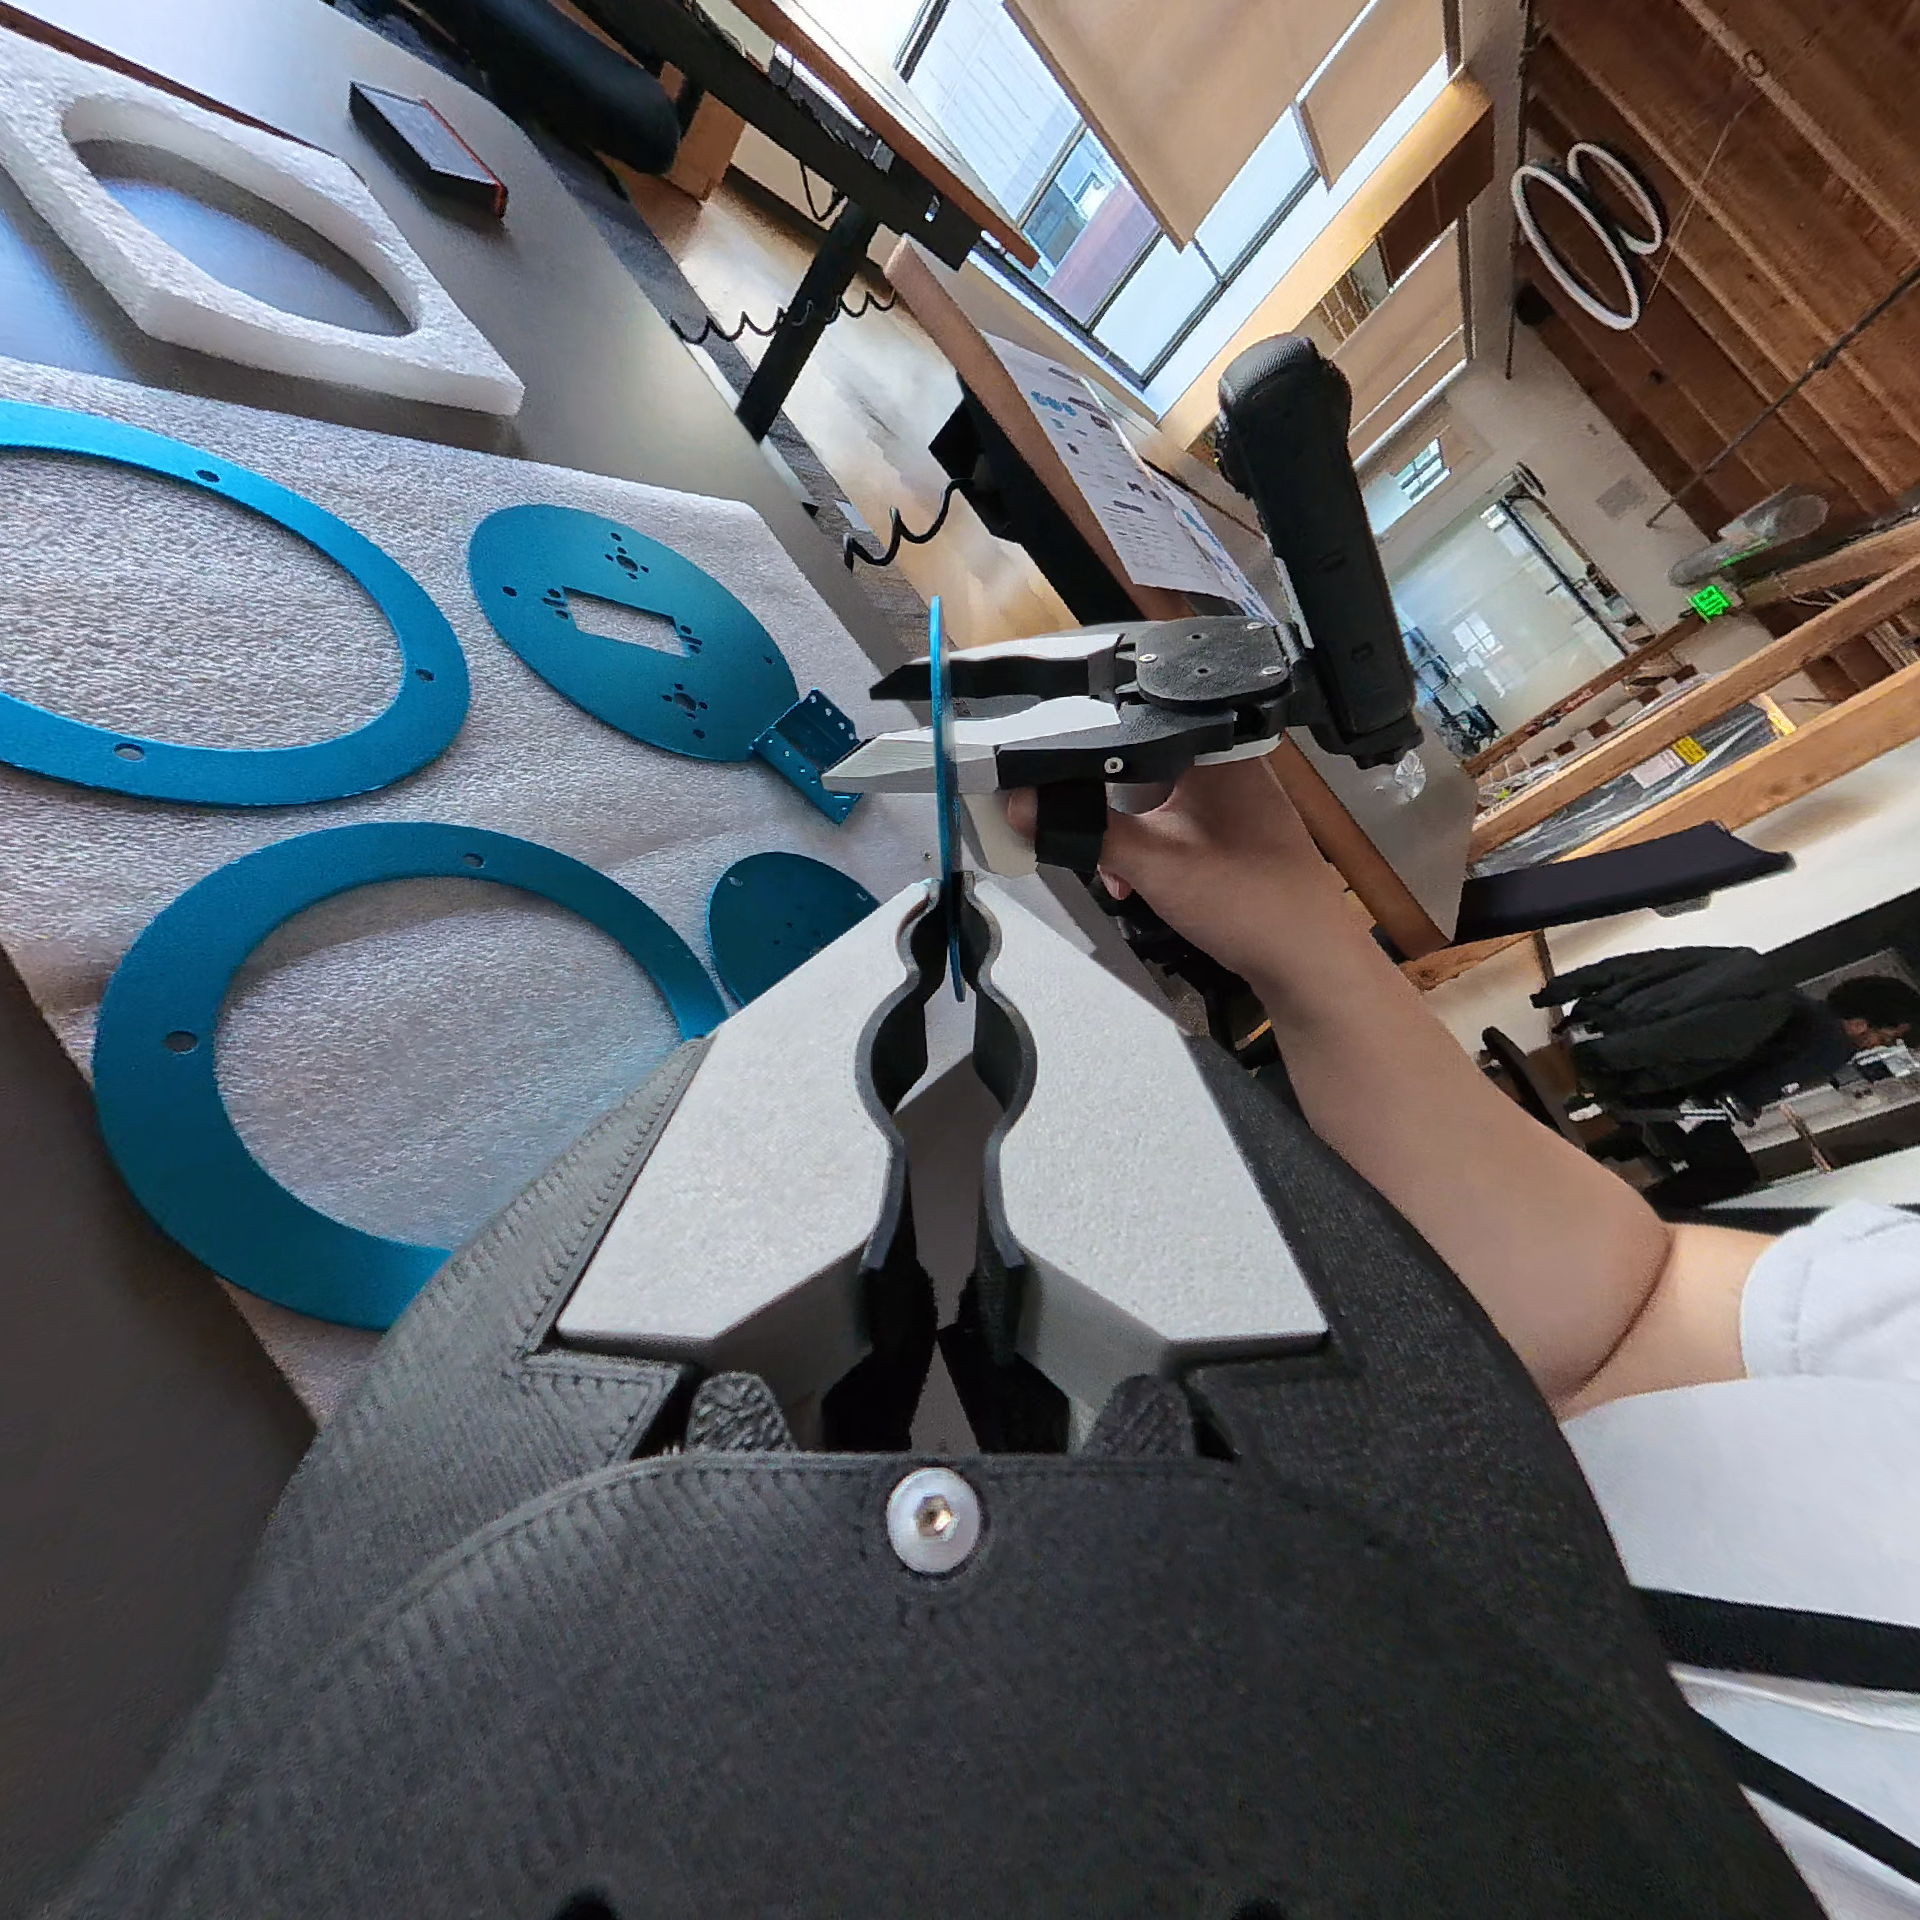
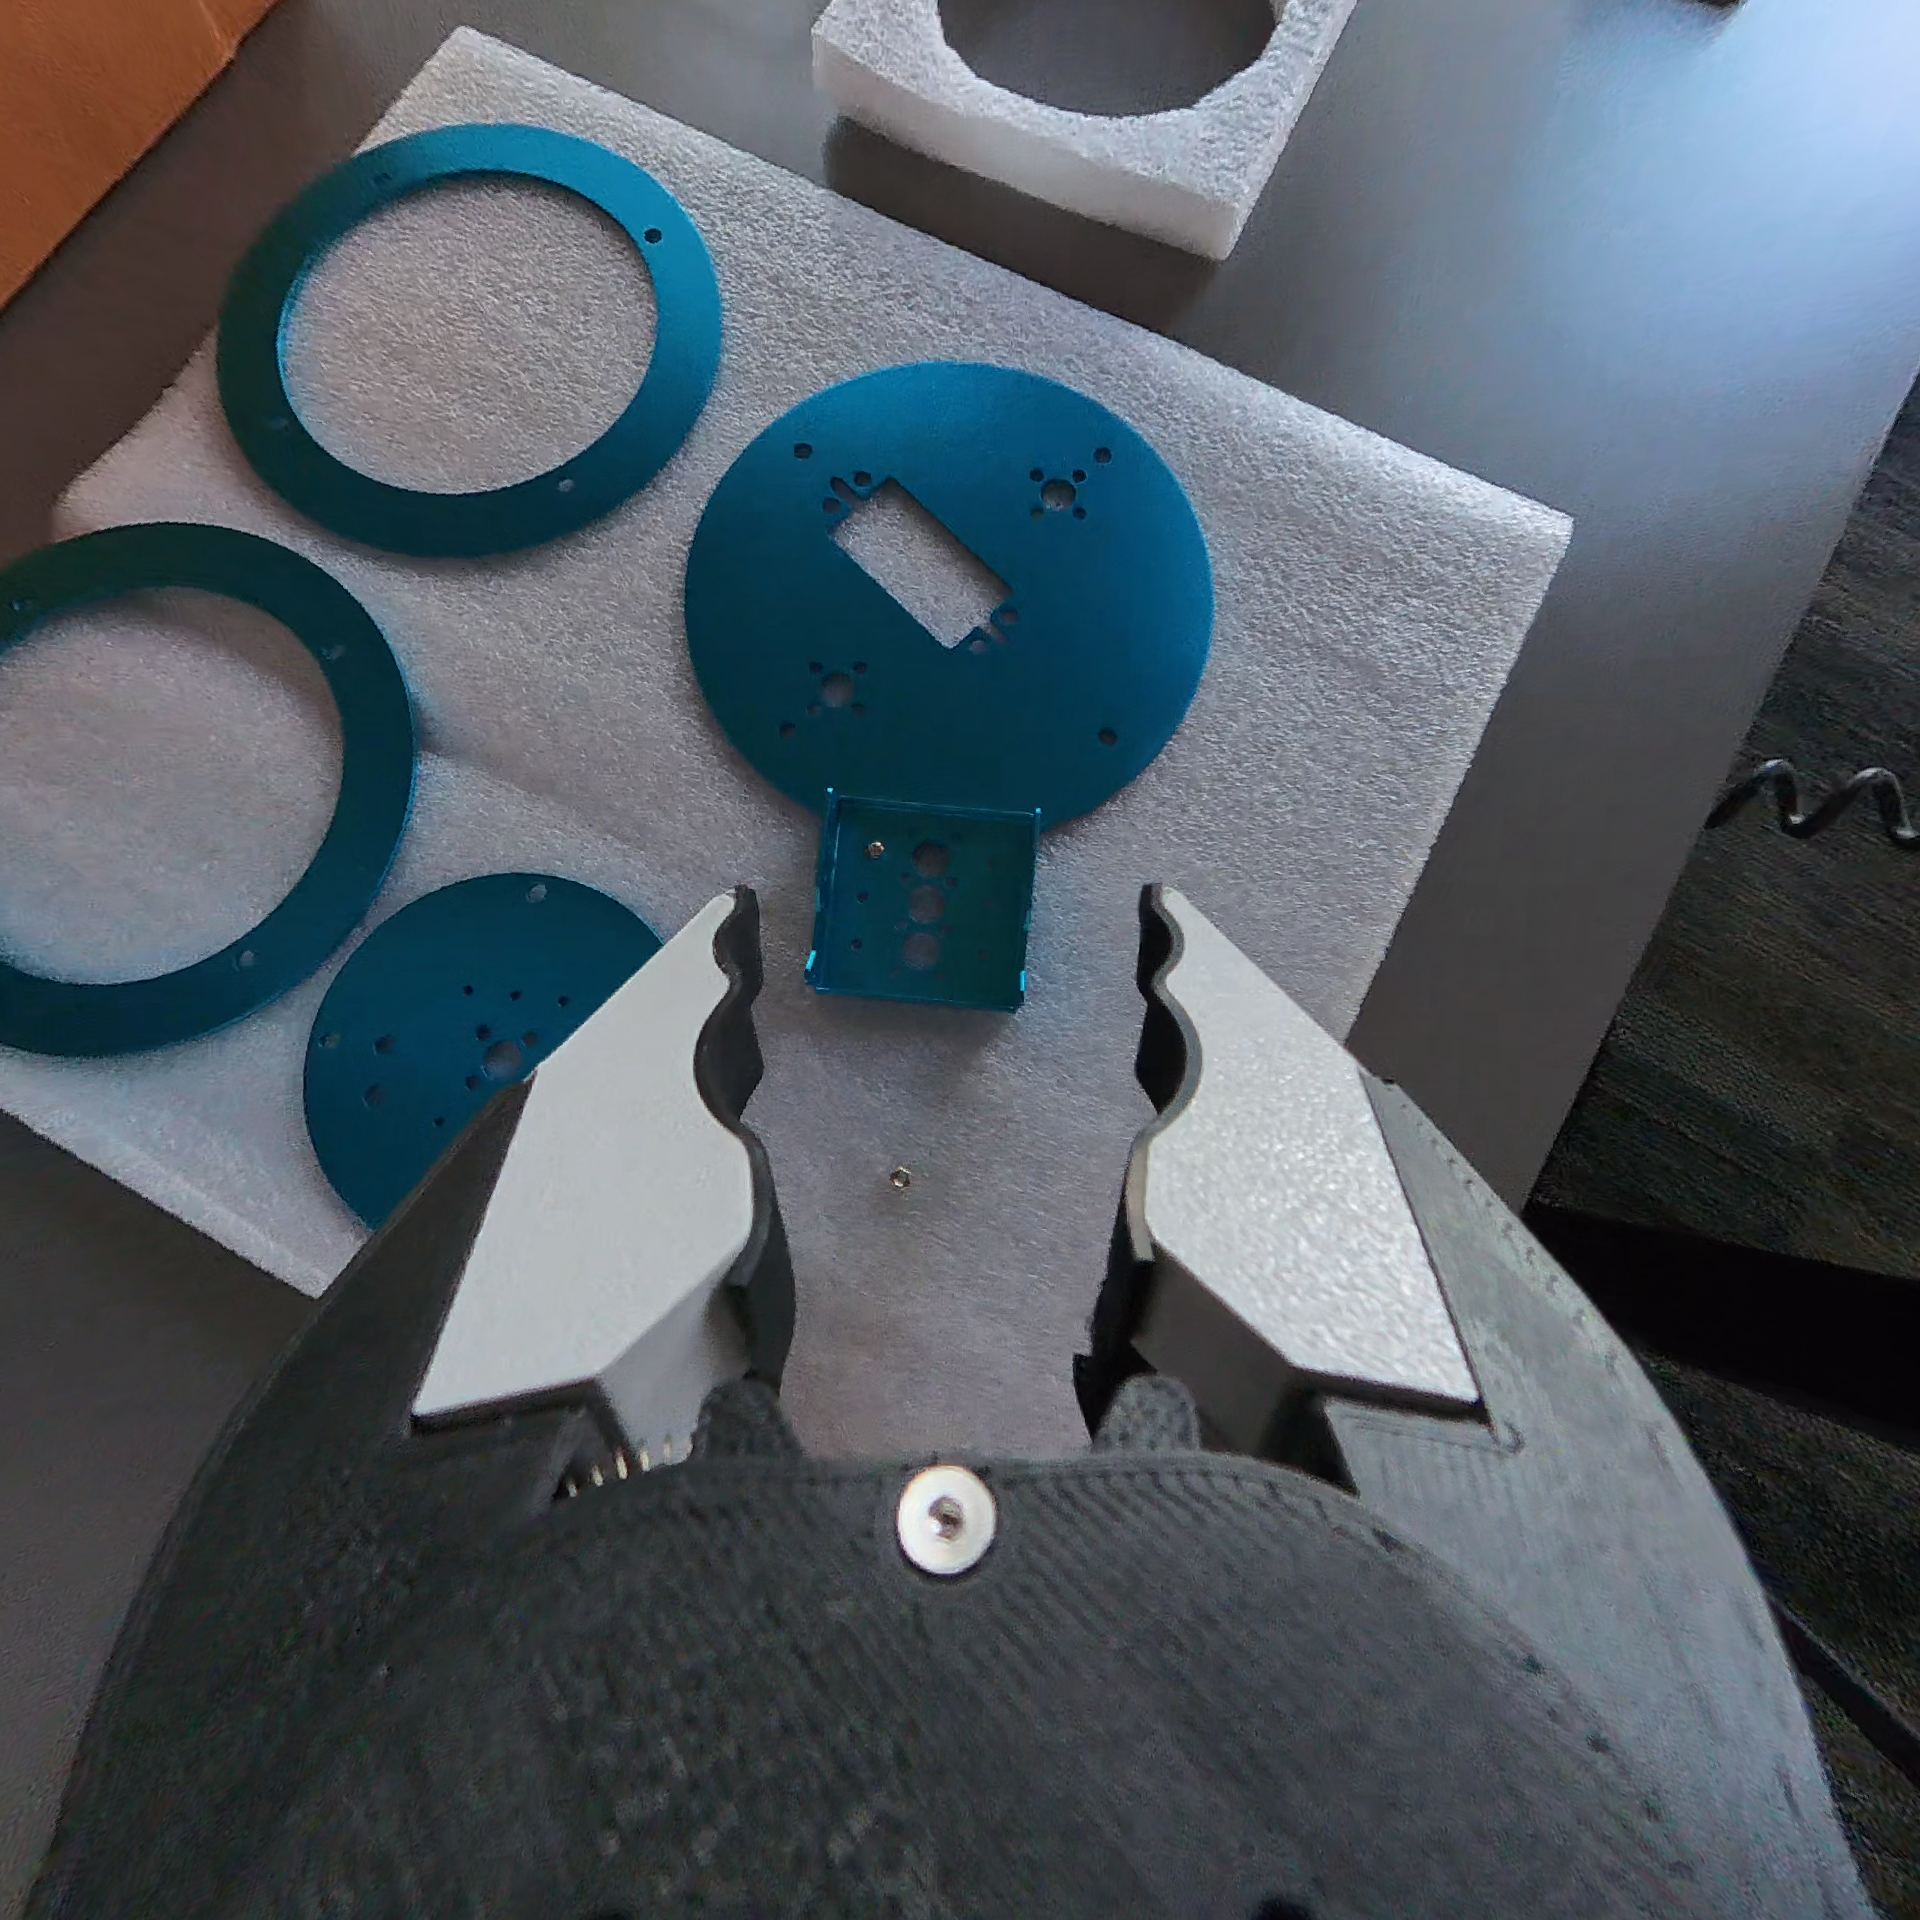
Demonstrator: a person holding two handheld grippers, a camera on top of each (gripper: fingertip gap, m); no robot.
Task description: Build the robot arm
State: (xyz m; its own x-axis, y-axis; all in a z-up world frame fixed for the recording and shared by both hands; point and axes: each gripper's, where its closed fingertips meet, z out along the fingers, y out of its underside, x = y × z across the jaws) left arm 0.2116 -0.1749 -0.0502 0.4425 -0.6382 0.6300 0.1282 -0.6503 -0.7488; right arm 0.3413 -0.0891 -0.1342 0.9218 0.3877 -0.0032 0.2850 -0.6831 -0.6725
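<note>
Your left claw [image 1: 948, 904] pinched a thin blue plate [image 1: 941, 769] edge-on. Your right claw [image 2: 945, 925] hung open above the blue bracket [image 2: 921, 902] on the foam sheet [image 2: 1299, 582].

I count two blue rings, the far ring [image 2: 468, 338] and the near ring [image 2: 187, 790], both flat on one white foam sheet [image 2: 1299, 644]. Solid blue discs come to three: the large disc [image 2: 951, 603] with a rectangular cutout, the small drilled disc [image 2: 447, 1029], and a thin disc [image 1: 943, 748] seen edge-on, held off the sheet. One square blue bracket [image 2: 923, 902]. One tiny nut [image 2: 900, 1176] loose on the foam. One thick white foam frame [image 2: 1081, 135] on the grey surface [image 2: 1558, 312]. One flat black box [image 1: 426, 145]. Two tools: my left tool [image 1: 951, 888] and right tool [image 2: 945, 925].
</note>
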